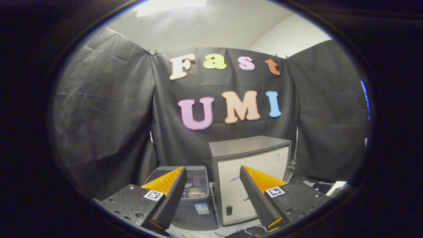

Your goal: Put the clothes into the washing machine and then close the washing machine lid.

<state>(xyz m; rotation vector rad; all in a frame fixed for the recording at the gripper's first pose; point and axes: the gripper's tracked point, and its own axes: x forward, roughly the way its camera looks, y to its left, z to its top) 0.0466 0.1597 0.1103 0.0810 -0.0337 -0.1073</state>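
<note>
A small grey top-loading washing machine (195, 195) stands on the floor against the black cloth wall, beyond my fingers and partly behind the left one. Its lid (195, 180) looks down, dark and glossy, with a control strip along its front. My gripper (213, 177) is held well above and back from the machine, open, with nothing between its fingers (172, 195).
A white cabinet with a grey top (251, 172) stands right beside the washing machine, between and beyond my fingers. Cables (246, 228) lie on the pale floor in front of it. Dark objects and a white sheet (335, 186) sit low at the right.
</note>
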